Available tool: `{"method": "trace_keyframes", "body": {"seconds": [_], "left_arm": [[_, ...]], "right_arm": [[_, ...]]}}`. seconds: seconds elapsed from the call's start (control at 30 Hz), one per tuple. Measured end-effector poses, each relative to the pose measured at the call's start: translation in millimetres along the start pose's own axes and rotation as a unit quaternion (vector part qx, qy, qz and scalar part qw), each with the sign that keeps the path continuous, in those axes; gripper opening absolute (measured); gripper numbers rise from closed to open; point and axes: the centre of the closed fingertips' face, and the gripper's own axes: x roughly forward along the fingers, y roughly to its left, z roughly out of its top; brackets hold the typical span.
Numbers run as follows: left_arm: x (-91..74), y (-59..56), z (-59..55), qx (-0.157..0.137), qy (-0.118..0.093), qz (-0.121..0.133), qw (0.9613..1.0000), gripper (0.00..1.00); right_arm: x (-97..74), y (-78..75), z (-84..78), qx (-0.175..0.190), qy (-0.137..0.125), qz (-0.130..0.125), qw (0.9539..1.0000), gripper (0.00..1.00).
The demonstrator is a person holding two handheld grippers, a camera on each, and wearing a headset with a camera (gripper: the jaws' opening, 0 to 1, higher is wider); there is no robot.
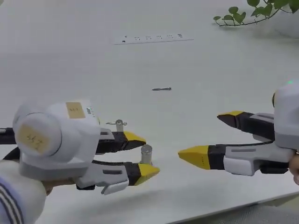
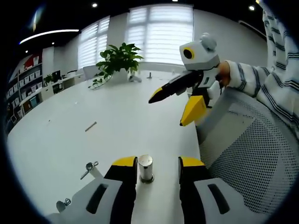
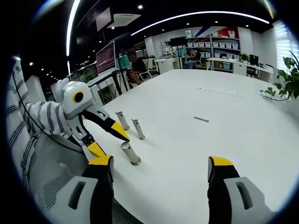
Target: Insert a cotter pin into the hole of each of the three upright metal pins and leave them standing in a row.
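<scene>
A bare upright metal pin (image 1: 146,154) (image 2: 145,168) (image 3: 130,153) stands near the table's front edge, between the jaws of my left gripper (image 1: 140,154) (image 2: 158,162) (image 3: 110,142). That gripper is open, its jaws either side of the pin without clamping it. Two more pins (image 2: 91,166) (image 2: 63,204) stand to its left, each with a cotter pin loop through it; one of them (image 1: 119,124) shows past the left gripper. A loose cotter pin (image 1: 161,88) (image 2: 90,126) (image 3: 202,119) lies farther out on the table. My right gripper (image 1: 210,134) (image 3: 160,163) hovers open and empty to the right.
The white table (image 1: 196,60) carries a power strip (image 1: 152,38) at the back and a potted plant (image 1: 252,11) at the far right. Its front edge runs close under both grippers. A mesh chair (image 2: 247,154) sits beside the table.
</scene>
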Motion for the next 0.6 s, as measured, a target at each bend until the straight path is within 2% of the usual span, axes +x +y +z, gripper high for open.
{"method": "trace_keyframes", "body": {"seconds": [0.07,0.1,0.17,0.33,0.43,0.53,0.6], "left_arm": [[-2.3,-0.4,-1.2,-0.011,0.001,0.005,0.9999,0.42],[-3.0,-0.4,-4.0,-0.022,0.008,0.009,0.9997,0.50],[-5.7,-1.4,-5.2,-0.019,0.005,0.013,0.9997,0.59],[-12.4,-2.9,-9.2,-0.059,-0.005,0.025,0.9980,0.66],[-16.1,-3.8,-13.4,-0.070,-0.008,0.035,0.9969,0.73],[-20.1,-1.2,-12.8,-0.107,-0.029,0.056,0.9923,0.83],[-23.7,-2.8,-13.3,-0.127,-0.039,0.053,0.9897,0.89]], "right_arm": [[-0.4,-2.1,0.6,-0.004,0.003,-0.002,1.0000,0.81],[-0.5,-3.4,0.9,-0.006,0.005,-0.003,1.0000,0.81],[-0.8,-7.0,2.9,-0.011,0.007,-0.004,0.9999,0.81],[-1.5,-16.7,12.5,-0.031,0.012,-0.008,0.9994,0.81],[-1.6,-22.5,19.8,-0.041,0.012,-0.012,0.9990,0.80],[-0.7,-28.1,25.5,-0.054,0.016,-0.013,0.9983,0.80],[0.5,-30.8,28.4,-0.065,0.022,-0.012,0.9976,0.79]]}}
